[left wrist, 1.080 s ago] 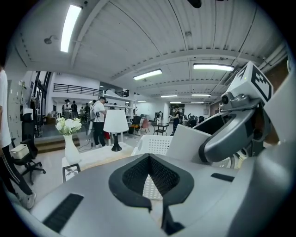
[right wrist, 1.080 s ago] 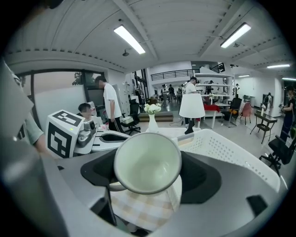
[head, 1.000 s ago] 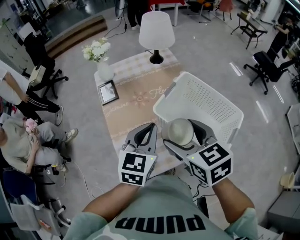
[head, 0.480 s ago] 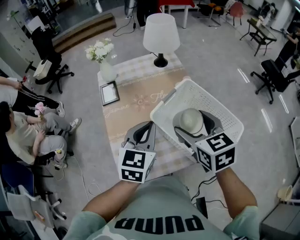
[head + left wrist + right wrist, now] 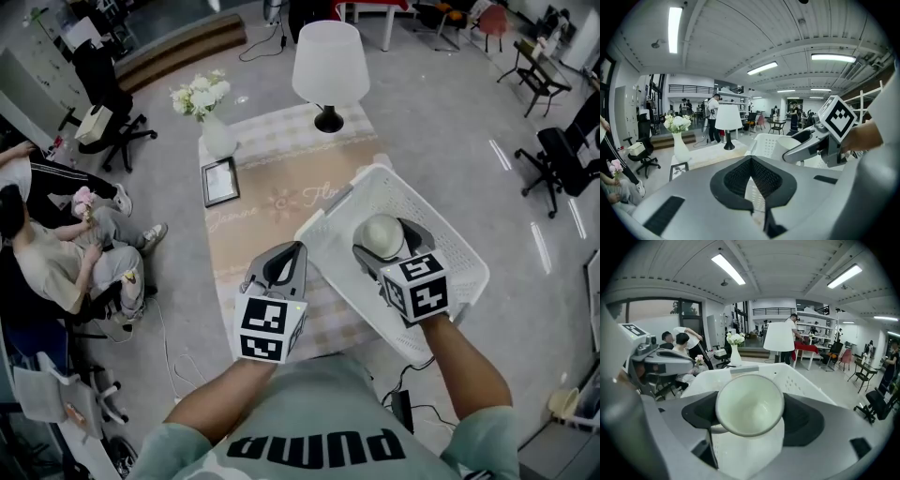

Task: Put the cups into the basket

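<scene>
White ceramic, by the look of it, was clamped between the jaws of the right gripper [image 5: 386, 246]: one cup [image 5: 749, 404], turned on its side with its mouth towards that gripper's camera, was gripped across its wall. It was held above the inside of the basket [image 5: 448, 246] and was not yet set down; no contact with the basket floor could be made out. The basket was placed at the near right side of the table [image 5: 272, 202], overhanging its edge. Its visible floor was seen bare, and no other cup was found inside, though the part under the gripper was hidden. No further cup was seen on the table either, where only a lamp [image 5: 328, 61], a vase [image 5: 217, 141] and a frame [image 5: 220, 181] were stood at the far end. The task was therefore judged to be at its placing step: the carry was all but done, and lowering and release were left for this cup.

The right forearm [image 5: 464, 366] was stretched forward over the basket's near rim, with the gripper pointed away from the body and its marker cube [image 5: 414, 289] turned upward. The left gripper [image 5: 295, 253] was held to its left, just beside the basket's left rim and over the table. Its jaws were seen closed together with nothing between them, and no part in the hold was taken by it
</scene>
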Demonstrator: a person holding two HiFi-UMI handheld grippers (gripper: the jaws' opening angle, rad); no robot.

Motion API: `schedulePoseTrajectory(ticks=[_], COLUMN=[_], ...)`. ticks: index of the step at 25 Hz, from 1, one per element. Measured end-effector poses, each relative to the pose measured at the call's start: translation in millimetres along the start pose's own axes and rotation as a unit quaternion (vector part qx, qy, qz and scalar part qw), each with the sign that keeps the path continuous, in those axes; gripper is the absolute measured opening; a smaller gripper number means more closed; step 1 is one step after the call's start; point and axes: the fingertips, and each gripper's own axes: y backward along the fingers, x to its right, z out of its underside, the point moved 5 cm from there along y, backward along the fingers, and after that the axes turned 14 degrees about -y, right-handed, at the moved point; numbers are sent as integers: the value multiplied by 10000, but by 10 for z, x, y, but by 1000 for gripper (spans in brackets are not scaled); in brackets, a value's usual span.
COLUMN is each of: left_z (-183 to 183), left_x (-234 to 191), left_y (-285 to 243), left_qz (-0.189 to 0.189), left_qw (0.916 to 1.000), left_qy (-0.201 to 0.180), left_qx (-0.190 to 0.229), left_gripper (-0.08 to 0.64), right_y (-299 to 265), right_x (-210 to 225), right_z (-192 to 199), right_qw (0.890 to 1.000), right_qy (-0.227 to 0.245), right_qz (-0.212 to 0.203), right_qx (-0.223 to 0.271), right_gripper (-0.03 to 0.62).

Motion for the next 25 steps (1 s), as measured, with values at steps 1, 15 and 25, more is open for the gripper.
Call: schedulePoseTrajectory(ticks=[1,15,25], left_z=[4,129,208], left_x=[-4,-57,-84], left_y=[-12,-168,-164], left_qz=[-19,-99,-47], left_qw=[10000,9995,9993], left_qy=[23,200,270], left_qx=[-22,-223,-271], left_gripper=[2,2,2], right_y=[-67,-804,-1091], right_x=[38,377,638], right_z=[28,465,664], right_qw=[10000,9978,9944], right_qy=[19,-78,-445], right_qz=[16,350,625], right_qx=[-57,-551,-721], right_gripper=[390,390,390])
